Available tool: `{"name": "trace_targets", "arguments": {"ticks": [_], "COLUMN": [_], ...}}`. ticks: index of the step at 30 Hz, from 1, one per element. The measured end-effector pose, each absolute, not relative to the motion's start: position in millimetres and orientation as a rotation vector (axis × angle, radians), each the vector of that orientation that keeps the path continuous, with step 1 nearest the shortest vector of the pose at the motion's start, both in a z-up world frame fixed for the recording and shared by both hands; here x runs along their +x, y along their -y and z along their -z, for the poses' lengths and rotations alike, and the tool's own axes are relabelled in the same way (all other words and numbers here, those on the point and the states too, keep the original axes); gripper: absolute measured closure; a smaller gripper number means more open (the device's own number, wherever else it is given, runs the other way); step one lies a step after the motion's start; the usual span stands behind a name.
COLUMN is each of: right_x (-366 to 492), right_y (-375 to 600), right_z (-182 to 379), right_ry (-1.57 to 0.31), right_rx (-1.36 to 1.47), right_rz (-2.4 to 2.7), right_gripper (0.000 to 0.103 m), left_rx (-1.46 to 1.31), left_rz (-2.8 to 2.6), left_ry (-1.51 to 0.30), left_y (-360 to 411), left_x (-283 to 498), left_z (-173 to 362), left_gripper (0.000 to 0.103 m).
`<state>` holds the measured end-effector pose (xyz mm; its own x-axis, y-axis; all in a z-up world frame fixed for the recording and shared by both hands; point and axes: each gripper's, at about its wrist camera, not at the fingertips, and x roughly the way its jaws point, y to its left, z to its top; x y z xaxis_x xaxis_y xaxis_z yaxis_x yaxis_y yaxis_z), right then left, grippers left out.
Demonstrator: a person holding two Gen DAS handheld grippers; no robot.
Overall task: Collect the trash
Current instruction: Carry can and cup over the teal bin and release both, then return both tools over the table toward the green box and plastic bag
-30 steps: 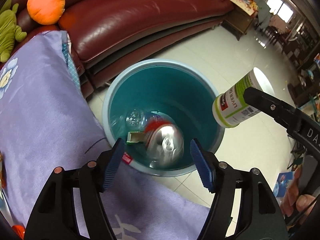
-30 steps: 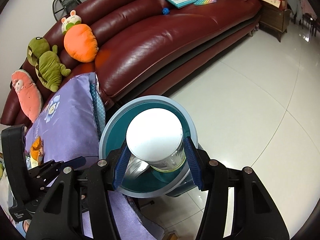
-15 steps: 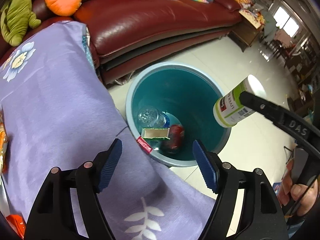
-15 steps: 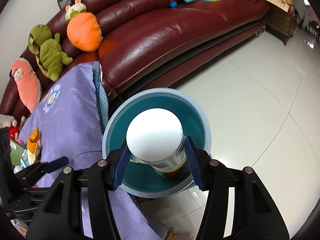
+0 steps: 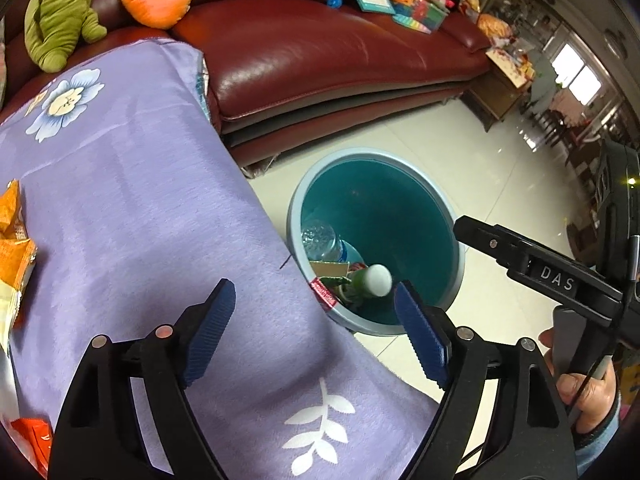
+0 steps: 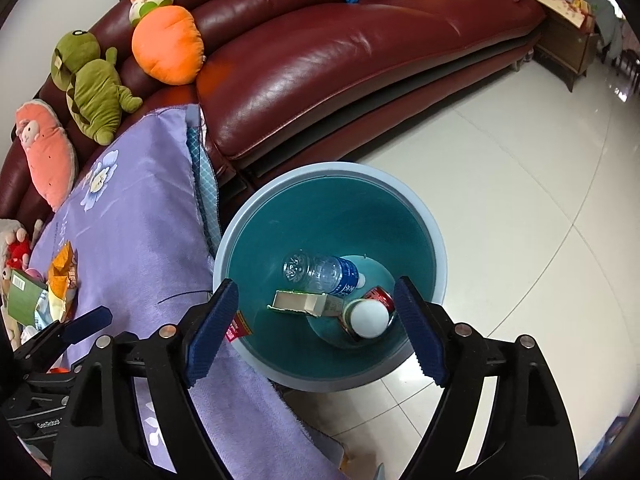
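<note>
A: Since the bin (image 6: pixel 328 184) already holds a clear water bottle (image 6: pixel 320 272), a flattened carton (image 6: pixel 304 303), a red can (image 6: pixel 380 295) and the white-capped supplement bottle (image 6: pixel 366 317), how much is left, would you say?

B: Part of it, I'd judge. Left of the bin, on the purple cloth (image 5: pixel 132 208) over the bench, there's an orange snack wrapper (image 5: pixel 14 236), with a green packet (image 6: pixel 22 298) just beyond it. Those look like the next pieces of trash

A: And the right hand-held gripper (image 6: pixel 316 330)?

B: Poised above the bin's near rim, jaws opening, nothing between the blue pads; the supplement bottle lies at the bottom of the bin, resting against the can

A: The left hand-held gripper (image 5: pixel 314 334)?

B: Jaws opening too, and bare. It hangs over the cloth just left of the bin, so I'd expect it to head for the wrappers

A: Anything on the floor around the bin?

B: Nothing I can make out
</note>
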<state>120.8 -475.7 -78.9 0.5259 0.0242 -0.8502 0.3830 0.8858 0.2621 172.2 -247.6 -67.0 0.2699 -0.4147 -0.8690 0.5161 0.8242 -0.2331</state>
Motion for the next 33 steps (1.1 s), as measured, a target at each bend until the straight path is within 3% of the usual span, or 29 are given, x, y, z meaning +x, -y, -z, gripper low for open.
{"name": "trace_targets", "arguments": {"ticks": [15, 33], "right_x": [115.2, 138.8], "right_y": [398.0, 191.3], "right_z": [27.6, -8.9], "right_ry": [-0.986, -1.030], "right_rx": [0.344, 0.072], "right_rz": [0.134, -0.132], "right_gripper": [0.025, 0.025], "left_rx": [0.006, -0.192], "left_rz": [0.572, 0.284], "left_ry": [-1.062, -0.884], "left_y": [167.1, -77.0], "left_x": [155.7, 129.4], "left_z": [28.7, -35.1], "left_gripper": [0.019, 0.016]}}
